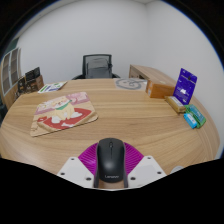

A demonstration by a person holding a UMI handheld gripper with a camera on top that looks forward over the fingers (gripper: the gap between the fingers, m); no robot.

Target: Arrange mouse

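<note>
Gripper view showed the claw [111,170] clamped on a black mouse [110,159]; beyond lay a mousepad [62,112] on the tabletop [130,120].

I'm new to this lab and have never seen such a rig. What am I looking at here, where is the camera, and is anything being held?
There is no robot arm: a person carries a hand-held gripper with two fingers, and the wide-angle camera rides on it, looking forward along them. The purple pads belong to the fingers. A black mouse sits between the fingers, which appear to press on it from both sides. Beyond lies a round wooden table with an illustrated mat, a small teal item, a purple box and a wooden box. An office chair stands at the far side.
</note>
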